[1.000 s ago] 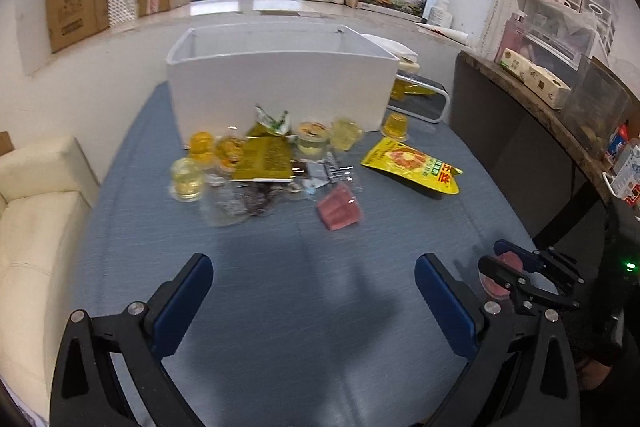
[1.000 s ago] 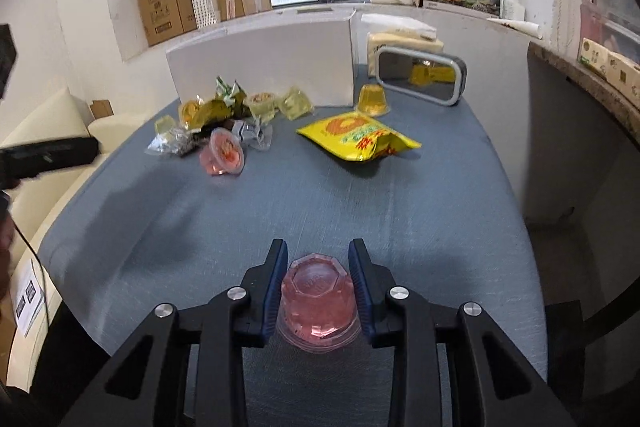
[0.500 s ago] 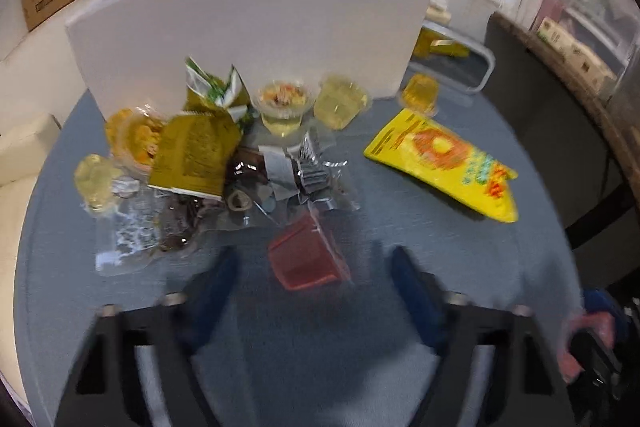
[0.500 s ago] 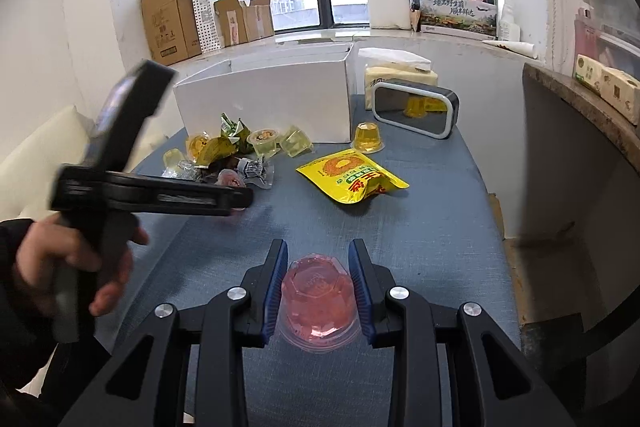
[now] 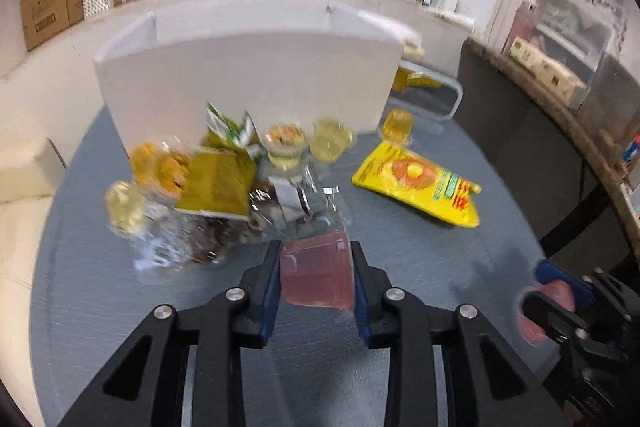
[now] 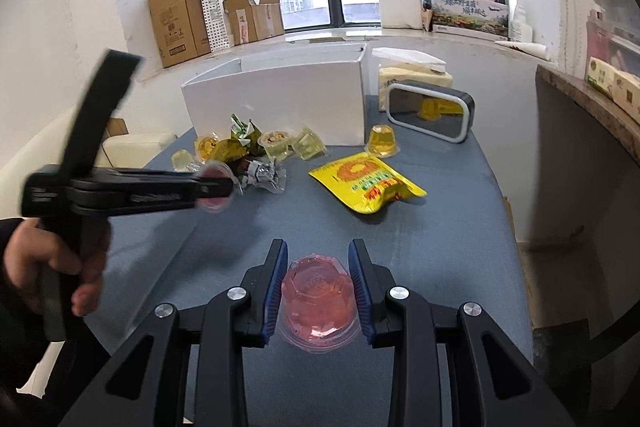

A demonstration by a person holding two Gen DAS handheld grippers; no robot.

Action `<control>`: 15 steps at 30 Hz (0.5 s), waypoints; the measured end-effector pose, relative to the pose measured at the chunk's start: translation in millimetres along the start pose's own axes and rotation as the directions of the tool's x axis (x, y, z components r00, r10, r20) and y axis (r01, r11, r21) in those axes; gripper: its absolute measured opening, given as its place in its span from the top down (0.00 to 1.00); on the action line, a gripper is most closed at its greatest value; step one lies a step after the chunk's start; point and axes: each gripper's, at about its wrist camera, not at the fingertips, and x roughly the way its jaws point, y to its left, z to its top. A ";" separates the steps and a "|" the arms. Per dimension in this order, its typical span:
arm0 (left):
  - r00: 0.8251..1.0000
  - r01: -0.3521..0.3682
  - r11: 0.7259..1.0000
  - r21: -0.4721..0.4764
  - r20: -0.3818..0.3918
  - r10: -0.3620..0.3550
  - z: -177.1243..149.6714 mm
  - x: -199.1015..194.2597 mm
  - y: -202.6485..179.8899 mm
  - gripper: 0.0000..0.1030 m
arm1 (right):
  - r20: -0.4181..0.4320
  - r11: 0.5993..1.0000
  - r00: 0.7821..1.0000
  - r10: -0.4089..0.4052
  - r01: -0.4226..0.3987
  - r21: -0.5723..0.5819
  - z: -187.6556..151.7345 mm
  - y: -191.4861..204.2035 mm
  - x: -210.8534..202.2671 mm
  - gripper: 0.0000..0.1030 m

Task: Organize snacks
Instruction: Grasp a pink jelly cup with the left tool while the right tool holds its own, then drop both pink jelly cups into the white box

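On the near edge of the snack pile: we work the left gripper (image 5: pixel 316 279), whose jaws are closing around a pink jelly cup (image 5: pixel 318 273) lying on its side on the blue table (image 5: pixel 100 291).
Left grip state: the blue pads sit right at both flanks of the cup; motion blur keeps us from telling whether they press it yet.
Right grip state: the right gripper (image 6: pixel 318 293) is clamped on a second pink jelly cup (image 6: pixel 318 301), held upright near us, well apart from the pile.
Centring: we keep the cup midway between the pads so neither side pushes it into the foil wrappers (image 5: pixel 296 199) just beyond.
Squeeze: we judge the thin plastic wall will buckle, so we close only until the cup stops slipping.
Lift: we raise it straight up before swinging away, clear of the clear packets (image 5: pixel 160 247) to the left.
Destination: the white box (image 5: pixel 248 83) stands at the far side of the pile, likely the place for both cups.
Clearance: we keep both tools apart, the yellow pouch (image 5: pixel 420 183) lying between their paths.
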 end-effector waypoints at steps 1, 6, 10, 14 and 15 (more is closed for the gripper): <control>1.000 0.002 1.000 -0.002 0.019 -0.002 2.5 -9.7 2.3 0.66 | 0.004 1.000 1.000 0.006 -0.006 -0.004 3.5 2.1 0.9 0.67; 0.995 -0.001 1.000 0.007 0.102 0.000 12.8 -45.7 16.4 0.66 | 0.027 0.999 0.999 0.030 -0.029 -0.028 22.6 13.0 5.5 0.67; 0.988 -0.003 1.000 0.007 0.152 0.002 26.7 -64.6 26.0 0.66 | 0.048 0.996 0.997 0.059 -0.055 -0.069 45.1 25.0 11.9 0.67; 0.983 -0.009 1.000 0.009 0.184 0.007 49.7 -64.7 35.7 0.66 | 0.079 0.992 0.994 0.082 -0.073 -0.107 72.7 32.8 19.2 0.67; 0.981 -0.014 1.000 0.010 0.194 0.011 58.4 -63.5 39.0 0.66 | 0.089 0.991 0.992 0.094 -0.084 -0.108 82.7 33.4 22.1 0.67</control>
